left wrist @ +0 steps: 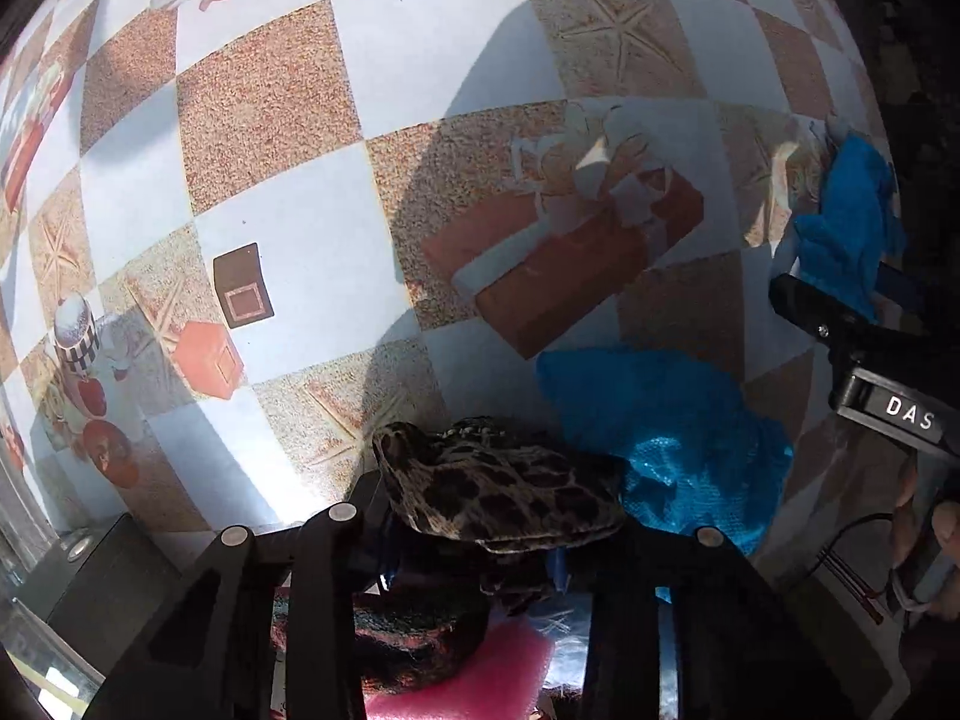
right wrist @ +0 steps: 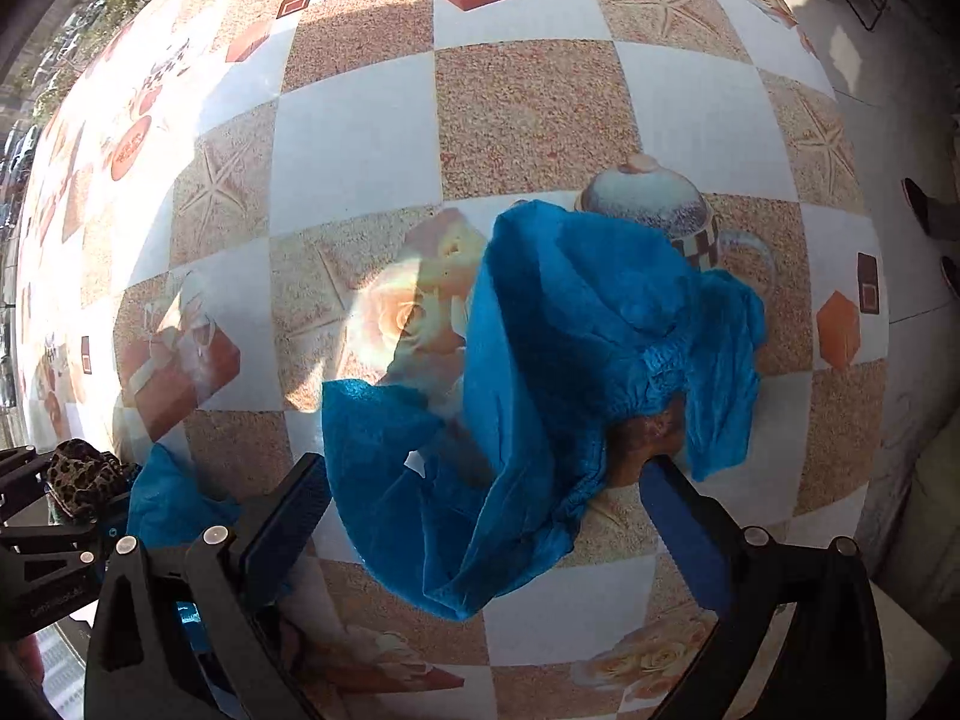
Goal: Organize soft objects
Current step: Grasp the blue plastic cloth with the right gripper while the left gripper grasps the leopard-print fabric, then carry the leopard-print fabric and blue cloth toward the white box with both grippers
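Note:
My left gripper [left wrist: 480, 531] is shut on a leopard-print soft item [left wrist: 498, 489] and holds it above the checkered tablecloth [left wrist: 336, 192]. It also shows at the left edge of the right wrist view [right wrist: 84, 477]. A blue crumpled cloth [left wrist: 666, 432] lies just right of the leopard item. My right gripper [right wrist: 480, 492] is open, its fingers on either side of a second blue crumpled cloth [right wrist: 576, 372] lying on the table. That cloth also shows at the right edge of the left wrist view [left wrist: 852, 234], beside the right gripper's finger [left wrist: 804, 300].
The tablecloth [right wrist: 528, 114] has printed squares, gift boxes and cups. Below my left gripper lie a pink soft item [left wrist: 480, 678] and a dark fuzzy item [left wrist: 414, 630]. The table's right edge and floor [right wrist: 900, 90] show at the right.

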The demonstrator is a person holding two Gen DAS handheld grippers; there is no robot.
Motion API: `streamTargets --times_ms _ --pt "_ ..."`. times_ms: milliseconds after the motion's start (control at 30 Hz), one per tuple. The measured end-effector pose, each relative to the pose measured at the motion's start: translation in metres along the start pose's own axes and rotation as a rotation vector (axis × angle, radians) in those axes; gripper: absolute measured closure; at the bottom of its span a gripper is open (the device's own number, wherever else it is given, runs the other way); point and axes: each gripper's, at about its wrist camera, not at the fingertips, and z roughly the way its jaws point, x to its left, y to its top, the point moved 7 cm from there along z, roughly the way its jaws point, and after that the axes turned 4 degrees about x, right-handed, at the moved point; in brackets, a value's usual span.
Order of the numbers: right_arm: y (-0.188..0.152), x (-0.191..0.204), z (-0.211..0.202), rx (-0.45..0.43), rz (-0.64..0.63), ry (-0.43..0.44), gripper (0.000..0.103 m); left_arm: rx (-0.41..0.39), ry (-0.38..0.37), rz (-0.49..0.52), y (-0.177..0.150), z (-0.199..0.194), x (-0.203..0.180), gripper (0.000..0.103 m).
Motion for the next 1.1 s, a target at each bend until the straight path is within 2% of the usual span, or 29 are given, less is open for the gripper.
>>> streamTargets --times_ms 100,267,333,367,400,467,533,667,833,933,1100 --pt "-0.004 0.002 0.001 -0.005 0.000 -0.015 0.000 -0.030 0.000 -0.005 -0.001 -0.003 0.001 0.065" --pt "0.006 0.009 -0.001 0.032 -0.033 -0.012 0.001 -0.170 0.026 -0.030 -0.007 -0.033 0.010 0.065" --pt "0.012 0.005 -0.008 -0.002 -0.011 -0.019 0.012 -0.246 0.037 -0.044 -0.011 -0.051 0.015 0.065" --pt "0.013 0.006 -0.014 -0.025 -0.005 -0.016 0.027 -0.278 0.044 -0.046 -0.013 -0.060 0.018 0.065" --pt "0.014 0.008 -0.021 -0.045 -0.006 -0.009 0.050 -0.309 0.056 -0.045 -0.014 -0.068 0.019 0.065" --pt "0.017 0.012 -0.028 -0.057 -0.003 0.057 0.075 -0.361 0.079 -0.048 -0.018 -0.082 0.022 0.065" --pt "0.018 0.009 -0.040 -0.092 0.010 0.096 0.075 -0.413 0.080 -0.065 -0.023 -0.096 0.025 0.065" --pt "0.012 0.008 -0.066 -0.133 0.045 0.220 0.075 -0.512 0.036 -0.090 -0.033 -0.126 0.034 0.065" --pt "-0.001 0.009 -0.094 -0.156 0.055 0.260 0.075 -0.550 0.029 -0.117 -0.036 -0.146 0.032 0.065" --pt "-0.013 0.011 -0.112 -0.162 0.066 0.259 0.075 -0.569 0.071 -0.114 -0.050 -0.152 0.028 0.065" --pt "-0.034 0.014 -0.140 -0.191 0.068 0.265 0.075 -0.597 0.073 -0.088 -0.082 -0.155 0.019 0.065"
